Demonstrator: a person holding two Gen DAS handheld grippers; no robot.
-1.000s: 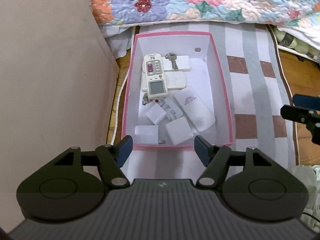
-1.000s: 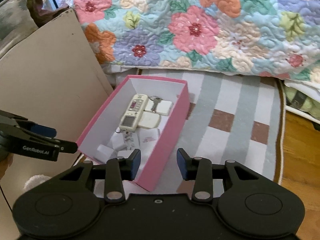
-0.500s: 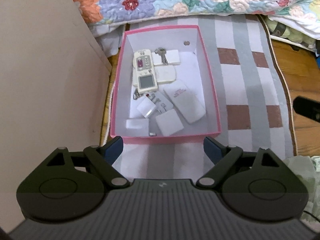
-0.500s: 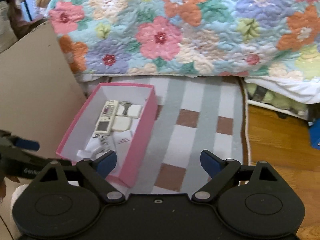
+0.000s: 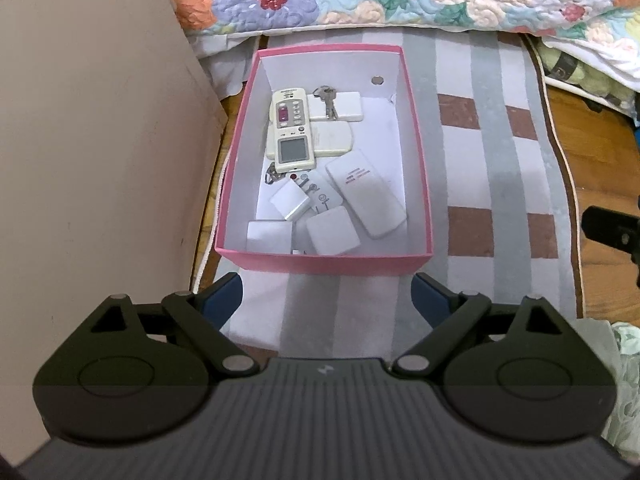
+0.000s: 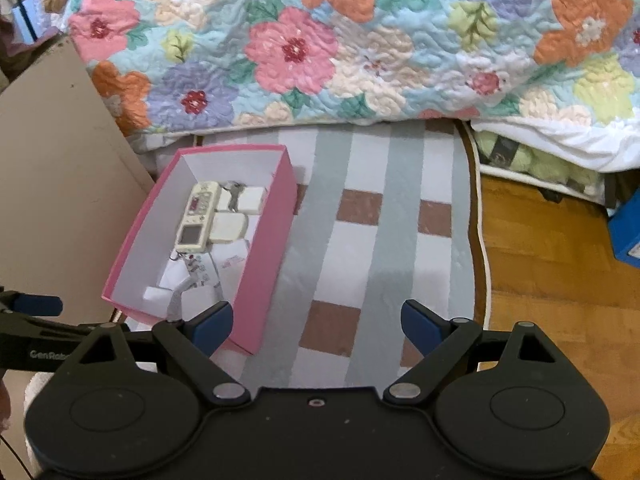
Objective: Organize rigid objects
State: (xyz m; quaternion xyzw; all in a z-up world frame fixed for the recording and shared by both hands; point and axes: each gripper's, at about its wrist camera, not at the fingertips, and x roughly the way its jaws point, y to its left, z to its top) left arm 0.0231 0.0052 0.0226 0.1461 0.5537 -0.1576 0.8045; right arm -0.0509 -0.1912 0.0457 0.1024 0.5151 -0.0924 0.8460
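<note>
1. Overall, task status: judged near complete. The pink box [image 5: 324,264] stands on the striped rug [image 5: 500,184], holding remote control [image 5: 291,136], keys [image 5: 329,100] and white adapters [image 5: 332,230]; nothing loose remains visible on the rug.
2. Left gripper [image 5: 326,294]: jaws opening, empty.
3. Right gripper [image 6: 316,326]: wide, empty.
4. Legible text: "GenRobo" on the left gripper.

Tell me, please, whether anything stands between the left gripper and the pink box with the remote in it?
Nothing visible does: only bare striped rug lies between the left gripper, its jaws opening and empty, and the pink box.
</note>
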